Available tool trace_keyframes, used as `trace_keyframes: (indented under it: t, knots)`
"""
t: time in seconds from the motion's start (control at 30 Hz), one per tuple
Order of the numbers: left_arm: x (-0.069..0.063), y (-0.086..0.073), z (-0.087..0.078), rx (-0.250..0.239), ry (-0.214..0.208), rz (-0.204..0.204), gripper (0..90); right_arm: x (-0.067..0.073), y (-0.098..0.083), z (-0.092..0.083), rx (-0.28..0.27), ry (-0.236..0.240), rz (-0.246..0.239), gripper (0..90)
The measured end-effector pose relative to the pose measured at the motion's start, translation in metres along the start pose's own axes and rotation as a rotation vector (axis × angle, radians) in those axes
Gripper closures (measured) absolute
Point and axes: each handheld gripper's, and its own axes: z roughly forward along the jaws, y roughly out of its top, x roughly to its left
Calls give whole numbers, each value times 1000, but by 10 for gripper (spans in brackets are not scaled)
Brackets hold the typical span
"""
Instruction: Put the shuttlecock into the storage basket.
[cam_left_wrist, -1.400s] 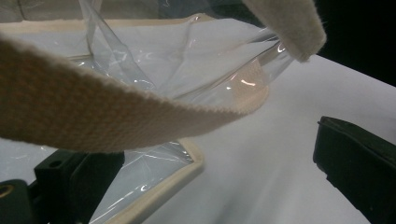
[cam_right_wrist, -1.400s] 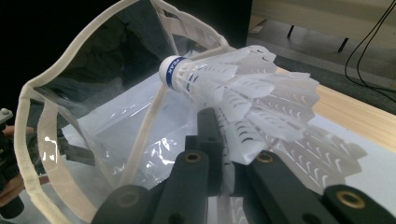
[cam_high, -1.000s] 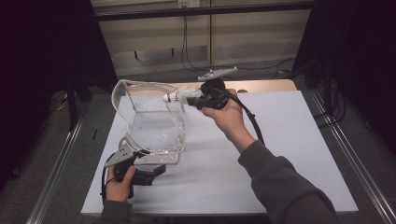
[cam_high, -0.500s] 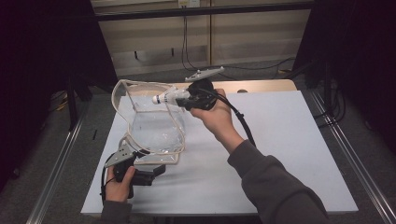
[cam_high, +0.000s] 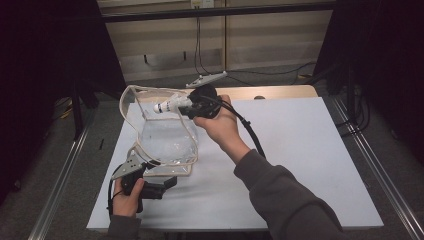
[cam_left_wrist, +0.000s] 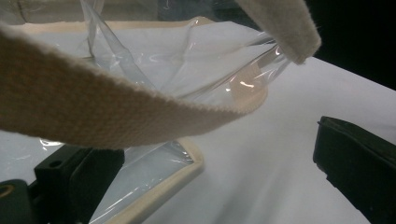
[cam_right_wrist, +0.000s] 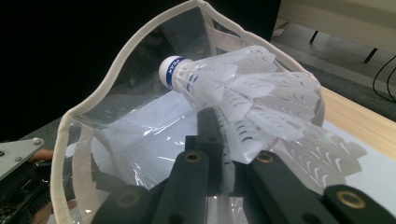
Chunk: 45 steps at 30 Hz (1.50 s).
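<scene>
Bag first: at the lower left of the high view, the left hand-held gripper (cam_high: 167, 181) sits low on the white worktop (cam_high: 310, 150), beside the bottom edge of the clear bag (cam_high: 167, 142). In the left gripper view its jaws stand wide apart, with the bag's edge by one jaw and a cloth strap (cam_left_wrist: 93, 112) hanging in front; I cannot tell if they press on anything. Moving right to the middle of the frame, the right hand-held gripper (cam_high: 186, 106) is closed tight on the feathers of a shuttlecock (cam_high: 169, 105). The shuttlecock lies sideways, its white tip pointing left over the bag's open top. The right hand is the nearer one, so it likely goes left and down.
</scene>
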Motion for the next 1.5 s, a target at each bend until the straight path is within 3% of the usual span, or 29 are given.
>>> trace_keyframes:
  t: [0.13, 0.17, 0.3, 0.43, 0.73, 0.77, 0.83, 0.87, 1.3, 1.37, 1.4, 1.43, 1.5]
  knots:
    - [1, 0, 0, 5, -26, 2, 21, 5, 2, 5, 4, 1, -4, 891]
    - [0, 0, 0, 0, -1, -1, 21, 6, 3, 6, 4, 1, -9, 891]
    - [2, 0, -1, 5, -27, 4, 21, 10, 4, 12, 16, -1, -16, 891]
    - [0, 0, -1, -2, -3, 0, 21, 12, 4, 16, 19, 3, -11, 891]
    - [0, 0, -1, -5, -1, -2, 21, 20, 3, 26, 45, -7, -32, 890]
    - [2, 0, -2, 0, -25, 1, 21, 21, 3, 27, 48, -9, -34, 890]
    - [1, 0, -2, 0, -9, 0, 21, 23, 2, 30, 51, -4, -30, 891]
    - [2, 0, -2, 2, -29, 2, 21, 23, 2, 31, 52, -3, -34, 890]
    - [2, 0, -3, -2, -26, 3, 21, 32, -3, 46, 78, 0, -39, 890]
    - [1, 0, -3, -9, -2, 2, 21, 34, -4, 48, 80, 2, -35, 890]
    - [1, 0, -3, -8, -2, 2, 21, 35, -4, 49, 80, 7, -36, 890]
    - [2, 0, -3, -2, -28, 5, 21, 36, -5, 51, 82, 7, -36, 890]
    - [2, 0, -3, -1, -27, 6, 21, 38, -6, 54, 86, 4, -34, 890]
